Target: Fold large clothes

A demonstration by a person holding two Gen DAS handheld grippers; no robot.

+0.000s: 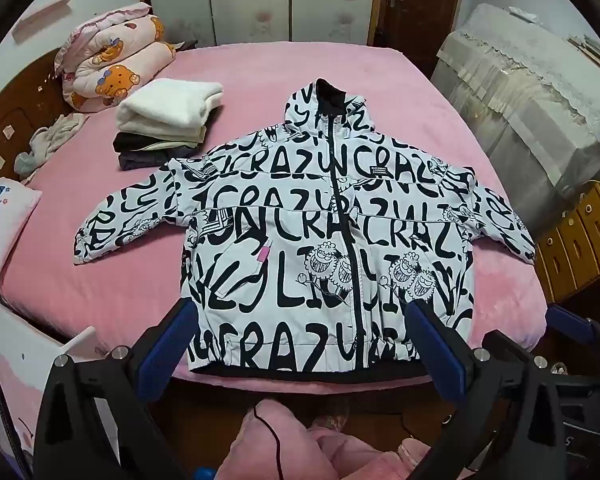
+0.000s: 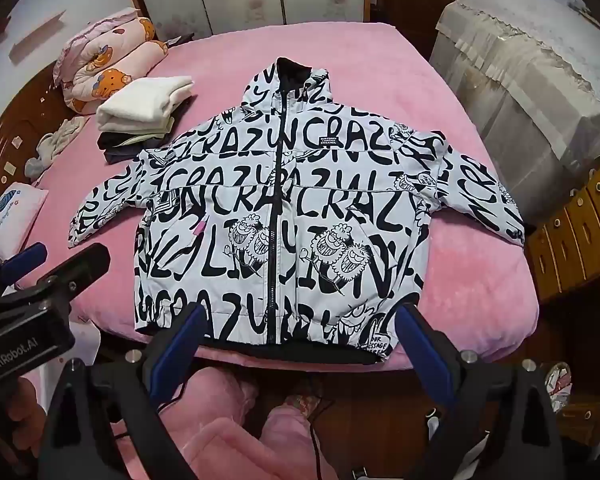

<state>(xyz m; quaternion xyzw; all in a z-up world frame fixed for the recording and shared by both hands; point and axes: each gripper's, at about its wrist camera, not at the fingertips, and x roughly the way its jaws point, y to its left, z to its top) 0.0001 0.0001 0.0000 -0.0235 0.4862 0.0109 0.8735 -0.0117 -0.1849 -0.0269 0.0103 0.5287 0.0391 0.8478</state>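
A white hooded jacket with black lettering lies flat and zipped, front up, sleeves spread, on the pink bed. It also shows in the right wrist view. My left gripper is open and empty, held above the jacket's hem near the bed's front edge. My right gripper is open and empty, also above the hem, a little to the right. The left gripper shows at the left of the right wrist view.
A stack of folded clothes with a white one on top lies at the bed's back left. A rolled pink quilt and a small pillow lie further left. Covered furniture and a wooden cabinet stand right.
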